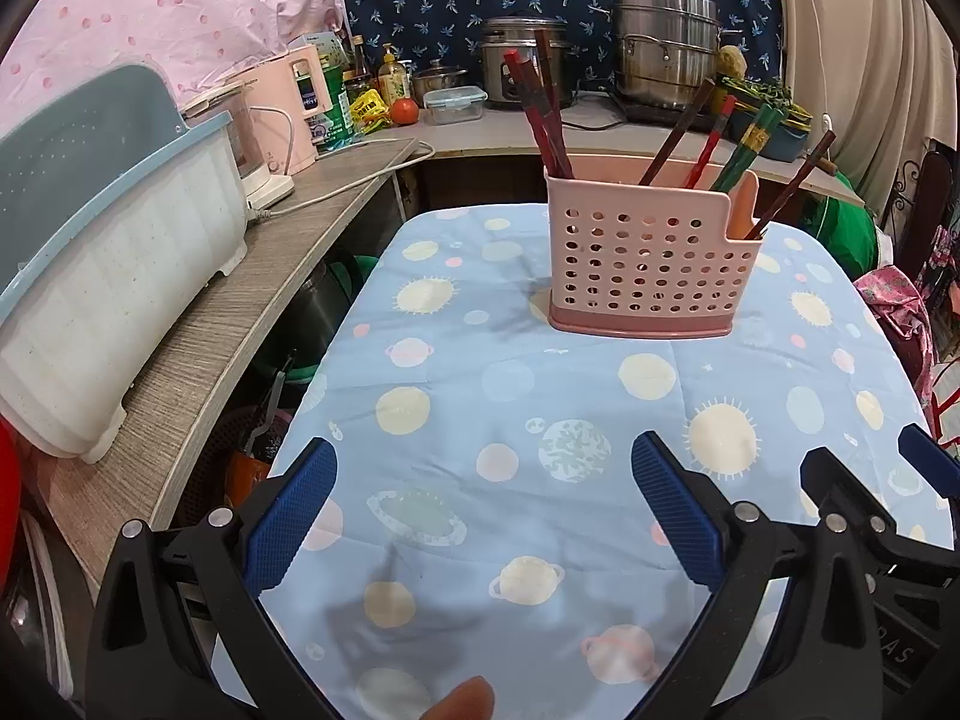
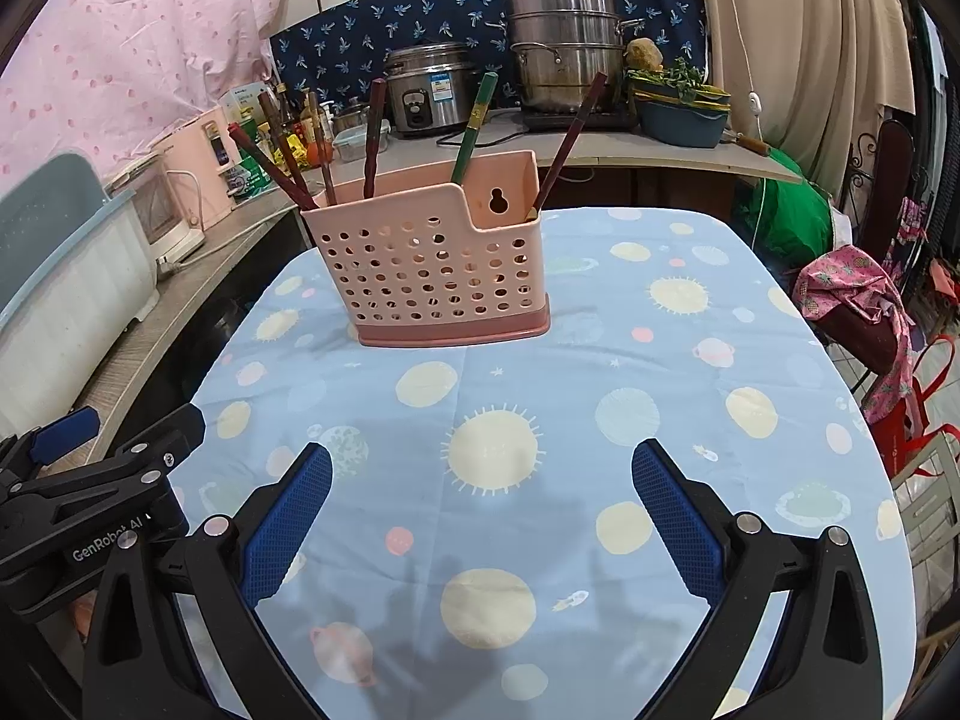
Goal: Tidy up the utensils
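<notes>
A pink perforated utensil holder (image 1: pixel 651 264) (image 2: pixel 438 270) stands upright on the blue planet-print tablecloth (image 1: pixel 510 396) (image 2: pixel 540 360). Several chopsticks, dark red (image 1: pixel 543 111) (image 2: pixel 372 132) and green (image 1: pixel 747 147) (image 2: pixel 474 126), lean out of it. My left gripper (image 1: pixel 483 480) hovers open over the near cloth, well short of the holder, with nothing between its blue pads (image 1: pixel 678 510). In the right wrist view my right gripper (image 2: pixel 482 483) is likewise open and empty, beside the left one. The right gripper's body shows at the left view's right edge (image 1: pixel 870 528).
A wooden counter (image 1: pixel 252 312) runs along the left with a blue-and-white dish bin (image 1: pixel 102 276) and a pink kettle (image 1: pixel 300 108). Pots (image 1: pixel 666 48), a rice cooker (image 2: pixel 429 90), bottles and a tomato (image 1: pixel 403 110) crowd the back shelf. A chair with pink cloth (image 2: pixel 858 300) stands at the right.
</notes>
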